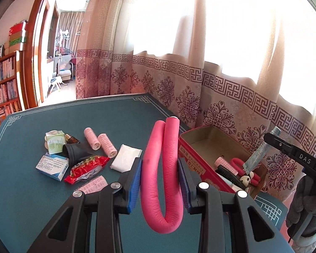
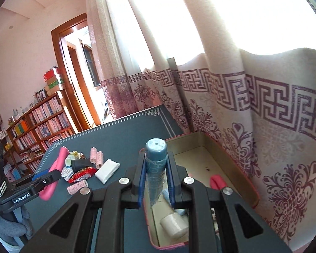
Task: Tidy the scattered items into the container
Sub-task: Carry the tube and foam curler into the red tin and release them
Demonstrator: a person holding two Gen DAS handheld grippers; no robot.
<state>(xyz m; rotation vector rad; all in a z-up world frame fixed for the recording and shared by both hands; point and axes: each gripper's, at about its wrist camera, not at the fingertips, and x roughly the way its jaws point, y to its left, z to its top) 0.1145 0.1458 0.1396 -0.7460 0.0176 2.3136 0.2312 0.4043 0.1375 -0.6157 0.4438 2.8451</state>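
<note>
Left gripper (image 1: 160,181) clamped on a long pink foam curling rod (image 1: 161,168) bent double into a U: bend nearest the lens, both free ends side by side and pointing up and away, long axis running along the blue pads (image 1: 134,181). Held above the teal desk (image 1: 21,189), just left of the open red tin box (image 1: 191,158).

Right gripper (image 2: 155,181) clenched on a blue-grey squeeze tube (image 2: 155,164), cap end up and far, flattened tail end down and near, long axis in line with the fingers. Poised over the near left corner of the red tin box (image 2: 151,236), whose long side runs away toward the patterned curtain (image 2: 273,126).

Inside the box: a second pink foam rod (image 2: 217,182), a black brush (image 1: 227,172), a small panda figure (image 1: 247,179), a pale roll (image 2: 174,224).

Scattered on the desk to the left, well apart from the box: two pink hair rollers (image 1: 100,145) lying side by side, a third pink roller (image 1: 93,184) nearer, a white flat packet (image 1: 125,158), a red foil snack bag (image 1: 86,168), a black cone-shaped nozzle (image 1: 75,152), a blue-and-white carton (image 1: 51,165), a pale green carton (image 1: 55,143).
</note>
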